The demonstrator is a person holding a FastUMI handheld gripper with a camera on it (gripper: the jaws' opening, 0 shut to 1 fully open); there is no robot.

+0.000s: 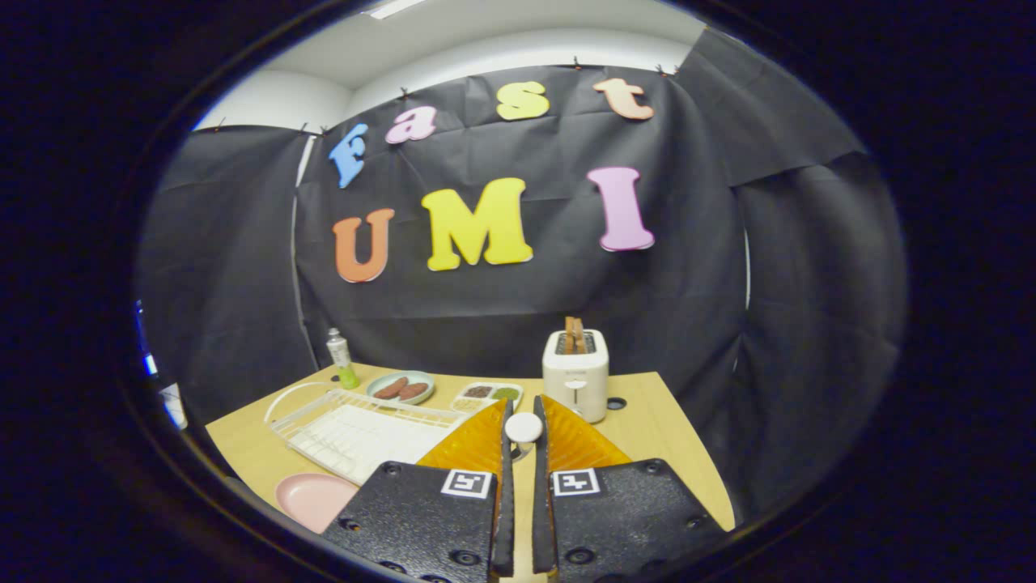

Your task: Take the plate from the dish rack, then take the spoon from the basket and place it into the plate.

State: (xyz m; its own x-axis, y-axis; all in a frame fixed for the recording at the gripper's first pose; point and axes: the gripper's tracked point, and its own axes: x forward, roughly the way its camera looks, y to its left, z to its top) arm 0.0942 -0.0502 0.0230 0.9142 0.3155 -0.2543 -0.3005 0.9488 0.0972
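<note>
My gripper (523,421) hangs above the wooden table (647,437), its fingers drawn close together. The white rounded end of the spoon (524,427) sticks out between the fingertips, and both fingers press on it. The pink plate (312,495) lies flat on the table to the left of the fingers, near the front edge. Just beyond the plate stands the white dish rack (356,433), with no plate in it.
A white toaster (575,372) with toast in its slots stands right ahead of the fingertips. A green plate with two sausages (401,387), a compartment tray of food (486,395) and a small bottle (340,356) sit along the back.
</note>
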